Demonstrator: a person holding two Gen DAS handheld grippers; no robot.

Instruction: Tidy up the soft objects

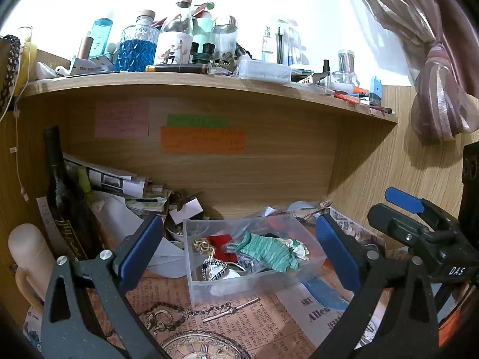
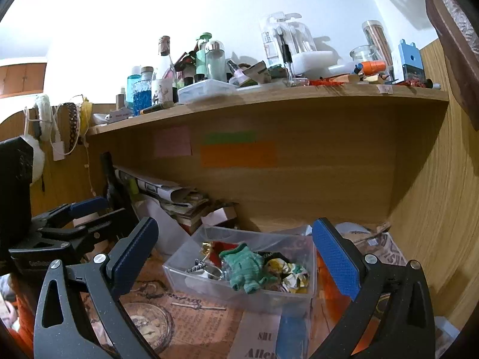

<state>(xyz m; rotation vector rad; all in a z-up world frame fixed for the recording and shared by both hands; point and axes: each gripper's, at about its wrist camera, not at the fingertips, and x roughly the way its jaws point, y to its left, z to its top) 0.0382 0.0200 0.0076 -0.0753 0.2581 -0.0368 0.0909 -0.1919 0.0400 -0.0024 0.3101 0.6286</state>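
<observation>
A clear plastic box (image 1: 254,272) sits on the worktop (image 1: 239,323) under a cluttered shelf (image 1: 209,86), centred between both claws; in it lies a green ribbed knit cloth (image 1: 269,252), crumpled, beside a red scrap (image 1: 220,243); it looks light, limp and easy to pinch at a raised fold; left claw (image 1: 239,254) and right claw (image 2: 236,257) both gape wide, holding nothing.

The clear bin (image 1: 254,272) is open from above under the shelf (image 1: 209,82), hemmed left by a dark bottle (image 1: 61,191) (and paper clutter (image 1: 119,185)).
</observation>
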